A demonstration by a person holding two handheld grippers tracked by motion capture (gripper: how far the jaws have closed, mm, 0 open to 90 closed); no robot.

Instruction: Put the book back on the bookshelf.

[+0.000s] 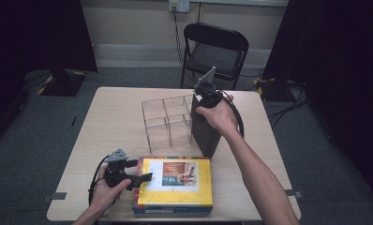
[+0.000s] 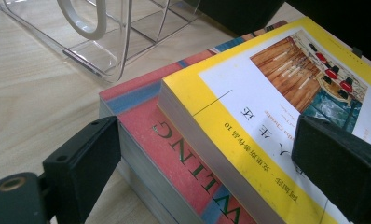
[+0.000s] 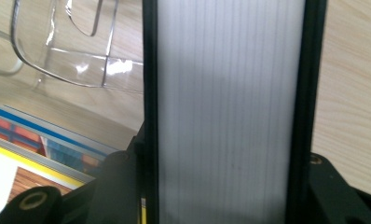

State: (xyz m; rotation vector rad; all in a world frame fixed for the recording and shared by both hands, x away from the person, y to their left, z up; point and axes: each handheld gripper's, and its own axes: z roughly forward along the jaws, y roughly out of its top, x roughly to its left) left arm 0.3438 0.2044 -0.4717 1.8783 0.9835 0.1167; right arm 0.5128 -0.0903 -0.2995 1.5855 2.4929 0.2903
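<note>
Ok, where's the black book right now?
In the high view the black book stands upright right of centre, gripped by the right gripper, between the clear organizer and the yellow book.

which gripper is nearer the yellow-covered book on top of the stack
Left. The left gripper has its open jaws at the yellow-covered book's left edge; the right gripper grips an upright black book behind the stack.
</note>
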